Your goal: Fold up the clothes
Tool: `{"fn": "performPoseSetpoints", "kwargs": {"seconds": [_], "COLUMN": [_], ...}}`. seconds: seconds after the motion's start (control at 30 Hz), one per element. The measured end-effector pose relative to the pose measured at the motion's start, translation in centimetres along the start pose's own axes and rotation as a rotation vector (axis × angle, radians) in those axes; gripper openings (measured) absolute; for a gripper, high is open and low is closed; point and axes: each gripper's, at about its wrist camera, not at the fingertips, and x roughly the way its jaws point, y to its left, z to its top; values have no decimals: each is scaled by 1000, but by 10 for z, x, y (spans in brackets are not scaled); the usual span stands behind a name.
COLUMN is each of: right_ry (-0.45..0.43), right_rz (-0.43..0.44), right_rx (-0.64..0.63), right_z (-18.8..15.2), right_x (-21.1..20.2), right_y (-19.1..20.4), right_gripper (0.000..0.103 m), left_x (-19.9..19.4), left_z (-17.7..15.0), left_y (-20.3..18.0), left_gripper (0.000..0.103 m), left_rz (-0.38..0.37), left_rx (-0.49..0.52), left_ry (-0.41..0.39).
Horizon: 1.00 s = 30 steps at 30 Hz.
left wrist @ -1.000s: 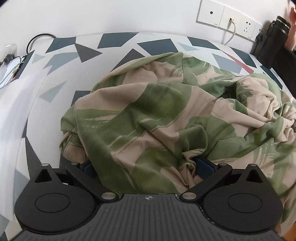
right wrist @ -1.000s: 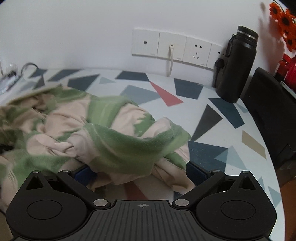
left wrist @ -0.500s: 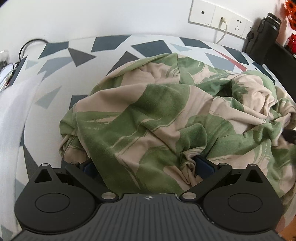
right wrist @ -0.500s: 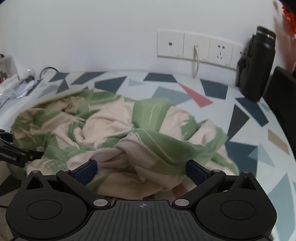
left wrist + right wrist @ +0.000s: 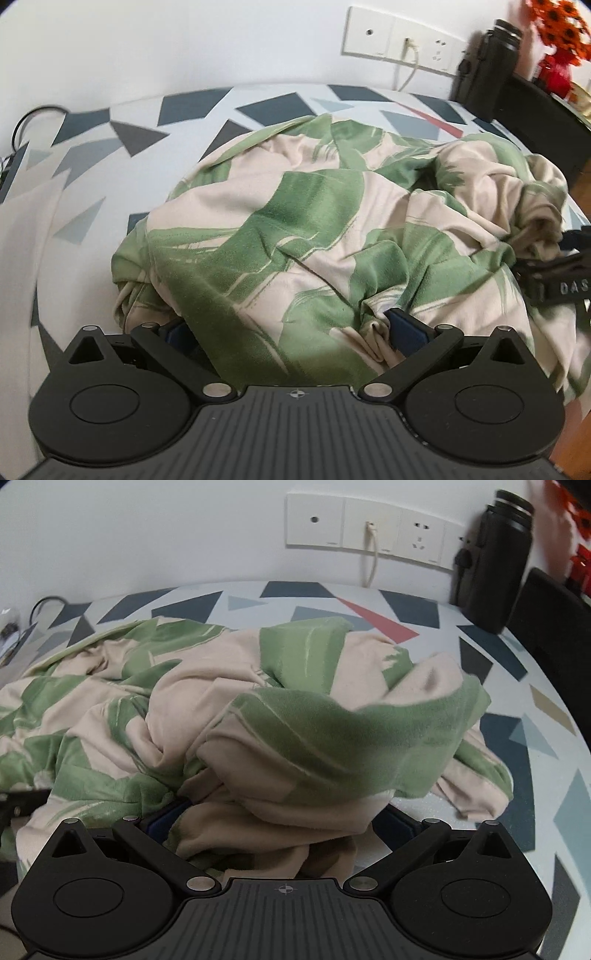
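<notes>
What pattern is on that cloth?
Green leaf-like shapes on beige garment, clearest in the left wrist view.

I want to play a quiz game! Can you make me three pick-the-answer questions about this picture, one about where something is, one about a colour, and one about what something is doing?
1. Where is the bottle?
A. by the wall
B. on the cloth
C. on the floor

2. What colours is the cloth?
A. blue and white
B. green and beige
C. red and black

3. What is the left gripper doing?
A. hanging in the air
B. holding the bottle
C. pinching cloth

Answers: 1 A, it stands beside the sockets. 2 B, green leaves on beige. 3 C, fabric bunches between its fingers.
</notes>
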Motion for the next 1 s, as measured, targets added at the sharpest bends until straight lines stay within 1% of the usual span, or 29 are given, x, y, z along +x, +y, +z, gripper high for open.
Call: {"fn": "performPoseSetpoints", "kwargs": {"seconds": [0.07,0.2,0.33,0.43,0.57,0.67,0.77,0.87,1.0], "right_ry": [-9,-50,-92,-118,-124,-127,-116,-107,-91], "right_rz": [-2,-24,-58,-86,-142,-150,-132,-98,8], "right_rx": [42,62,107,137,184,184,159,95,-27], "right_z": [-2,-9,-18,-24,-27,-27,-23,-17,-5], "right_x": [2,-1,-3,-5,-8,-9,-7,-1,7], "right_y": [-2,0,4,7,15,16,15,12,1], "right_gripper": [102,102,102,102,102,102,102,102,102], "left_x": [-1,-3,-3,-3,-4,-3,-4,-4,-4], "left_z": [-5,-15,-27,-23,-23,-23,-24,-24,-23], "left_y": [0,7,10,10,14,13,13,14,13], "left_gripper": [103,103,103,103,103,103,103,103,103], "left_rz": [-13,-66,-90,-102,-124,-115,-117,-119,-109], "left_rx": [27,68,93,97,84,88,82,75,79], "left_ry": [-32,-118,-199,-190,-195,-195,-198,-201,-199]}}
